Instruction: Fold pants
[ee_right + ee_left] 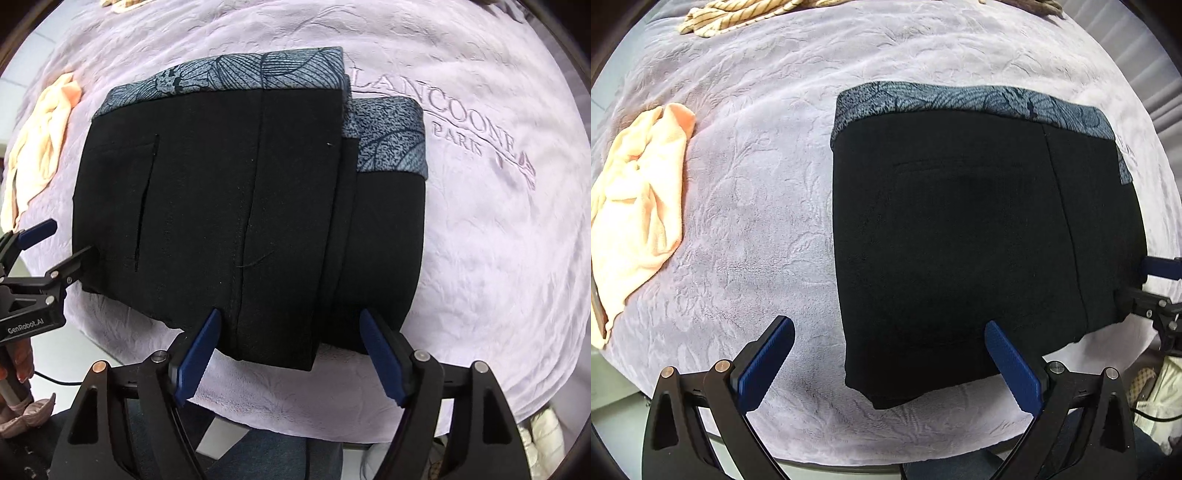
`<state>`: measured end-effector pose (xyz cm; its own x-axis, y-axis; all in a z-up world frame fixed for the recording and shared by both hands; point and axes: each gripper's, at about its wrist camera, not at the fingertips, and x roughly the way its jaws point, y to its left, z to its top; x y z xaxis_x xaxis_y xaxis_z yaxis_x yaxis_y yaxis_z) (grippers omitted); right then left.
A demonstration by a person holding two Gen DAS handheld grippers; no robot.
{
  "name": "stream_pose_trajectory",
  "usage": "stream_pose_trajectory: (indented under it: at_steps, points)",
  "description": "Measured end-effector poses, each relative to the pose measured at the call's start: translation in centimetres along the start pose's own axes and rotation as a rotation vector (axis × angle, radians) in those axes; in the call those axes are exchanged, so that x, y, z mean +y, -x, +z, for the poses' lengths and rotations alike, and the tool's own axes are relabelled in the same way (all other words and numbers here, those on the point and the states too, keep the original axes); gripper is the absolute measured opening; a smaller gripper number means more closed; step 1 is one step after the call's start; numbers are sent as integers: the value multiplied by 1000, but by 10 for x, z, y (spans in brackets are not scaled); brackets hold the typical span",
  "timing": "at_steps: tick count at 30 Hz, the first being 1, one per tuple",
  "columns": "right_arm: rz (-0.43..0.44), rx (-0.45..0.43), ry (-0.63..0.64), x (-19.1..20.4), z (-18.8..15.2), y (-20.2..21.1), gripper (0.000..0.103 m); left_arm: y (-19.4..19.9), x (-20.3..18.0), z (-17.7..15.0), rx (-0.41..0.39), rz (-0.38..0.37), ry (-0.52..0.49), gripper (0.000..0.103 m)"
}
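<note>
— Where, the black pants?
— Folded into a thick rectangular stack on the lilac embossed blanket, patterned blue-grey waistband along the far edge, a second patterned band peeking out on the right of the stack.
— And relative to the left hand-held gripper?
— Ahead and to its right; near corner of the stack lying between the two blue pads, right pad overlapping the black fabric, left pad over bare blanket. Spread wide, clutching nothing.
— The right hand-held gripper?
— Also spread apart, straddling the near edge of the stack; folded edge jutting toward it between the pads. No grip on the cloth.
— Seen from each other's cameras?
— Right one poking in at the stack's right edge in the left view, left one at the stack's left edge in the right view.
— Anything else on the blanket?
— Crumpled peach cloth well to the left, striped cream fabric at the far edge, embossed lettering just right of the pants.
</note>
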<state>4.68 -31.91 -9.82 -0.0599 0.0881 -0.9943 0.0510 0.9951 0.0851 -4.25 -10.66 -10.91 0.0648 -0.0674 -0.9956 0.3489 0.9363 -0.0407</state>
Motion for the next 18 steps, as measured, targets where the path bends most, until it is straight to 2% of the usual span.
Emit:
stream_pose_trajectory:
  at_steps: [4,9,13,18]
  points:
    - [-9,-23,-89,1,-12,3,80,-7,0,-4,23,-21,-59,103]
    - [17,-34,-206,-12,-47,9,80,-3,-14,-4,15,-28,-105,103]
    - [42,-31,-259,-22,-63,11,80,9,-19,3,-11,-31,-86,103]
    - [73,-89,-273,-38,-65,28,82,23,-25,5,-48,-27,-47,103]
